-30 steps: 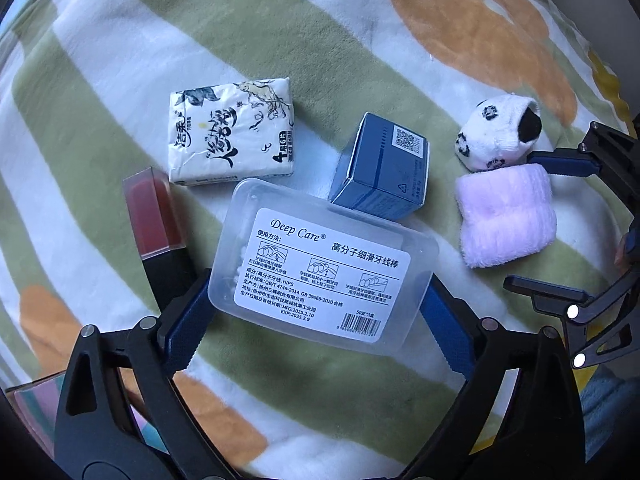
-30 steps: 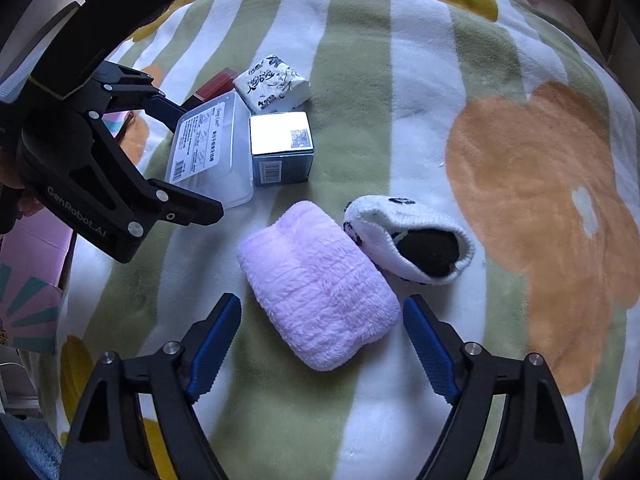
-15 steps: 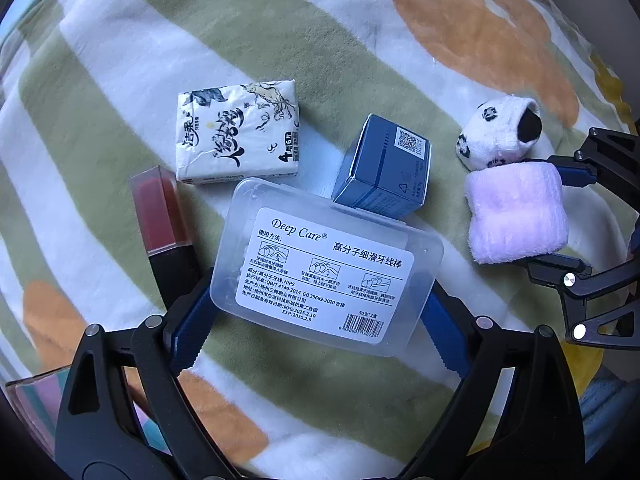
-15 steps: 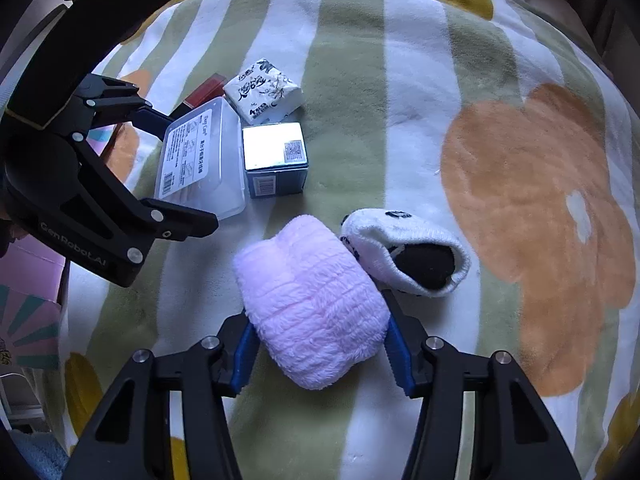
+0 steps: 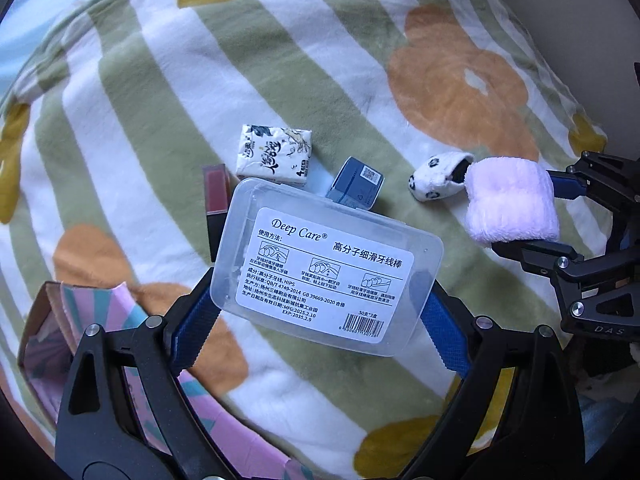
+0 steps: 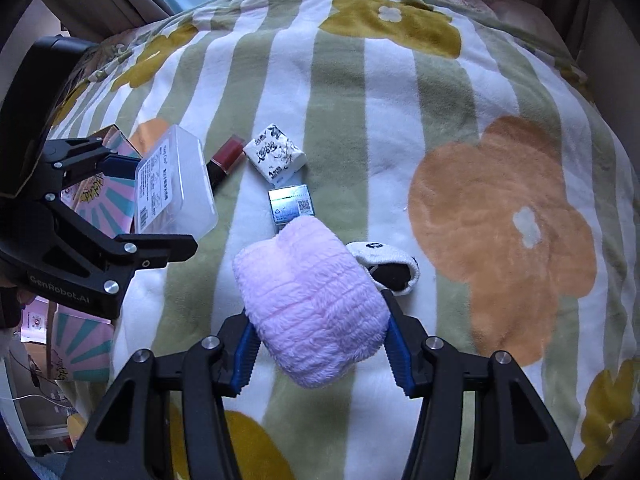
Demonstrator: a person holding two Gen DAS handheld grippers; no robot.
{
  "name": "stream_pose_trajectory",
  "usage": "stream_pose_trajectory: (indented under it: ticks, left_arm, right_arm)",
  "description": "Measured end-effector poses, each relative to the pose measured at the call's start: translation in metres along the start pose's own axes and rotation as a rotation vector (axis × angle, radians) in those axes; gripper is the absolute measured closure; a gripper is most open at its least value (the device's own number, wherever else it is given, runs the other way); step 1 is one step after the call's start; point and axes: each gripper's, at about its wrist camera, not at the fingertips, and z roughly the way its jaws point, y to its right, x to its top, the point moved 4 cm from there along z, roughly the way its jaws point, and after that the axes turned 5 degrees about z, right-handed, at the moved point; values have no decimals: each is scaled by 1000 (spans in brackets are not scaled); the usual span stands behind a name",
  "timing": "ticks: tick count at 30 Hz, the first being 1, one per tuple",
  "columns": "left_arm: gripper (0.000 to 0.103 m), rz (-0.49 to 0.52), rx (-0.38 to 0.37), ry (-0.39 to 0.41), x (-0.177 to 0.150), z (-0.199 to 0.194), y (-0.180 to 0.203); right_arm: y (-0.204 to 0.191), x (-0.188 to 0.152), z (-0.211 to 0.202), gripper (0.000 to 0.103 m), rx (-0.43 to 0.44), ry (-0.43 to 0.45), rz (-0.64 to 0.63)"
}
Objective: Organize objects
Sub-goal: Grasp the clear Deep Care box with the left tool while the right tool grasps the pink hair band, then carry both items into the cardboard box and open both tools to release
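Note:
My left gripper [image 5: 320, 308] is shut on a clear plastic floss box [image 5: 326, 268] with a white label and holds it above the striped blanket [image 5: 280, 60]. In the right wrist view the same box [image 6: 176, 184] hangs at the left between the left gripper's jaws [image 6: 140, 204]. A fluffy pink roll [image 6: 312, 304] is squeezed between the blue pads of my right gripper [image 6: 318, 344], raised off the blanket. From the left wrist view the pink roll [image 5: 510, 204] shows at the right edge.
On the blanket lie a tissue pack [image 5: 274, 156], a small blue carton [image 5: 356, 186], a panda-print sock [image 5: 436, 178] and a red and black case [image 5: 216, 196]. An open pink and teal patterned box [image 5: 80, 340] sits at the lower left.
The right jaws closed on the pink roll. Both grippers then rose, lifting the floss box and the roll off the blanket; the items below look smaller.

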Motion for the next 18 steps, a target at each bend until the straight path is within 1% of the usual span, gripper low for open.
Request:
stream_pose_trajectory:
  ticks: [5, 9, 14, 18]
  left_arm:
    - [11, -86, 27, 61, -3, -39, 3]
    - [11, -194, 47, 116, -14, -76, 2]
    - [11, -318, 83, 189, -35, -119, 6]
    - [11, -422, 121, 241, -58, -151, 9]
  right_arm:
    - [-11, 7, -35, 52, 3, 14, 12]
    - [-16, 12, -58, 52, 5, 24, 36]
    - [-22, 13, -88, 52, -2, 40, 63]
    - [-28, 12, -110, 52, -1, 57, 85]
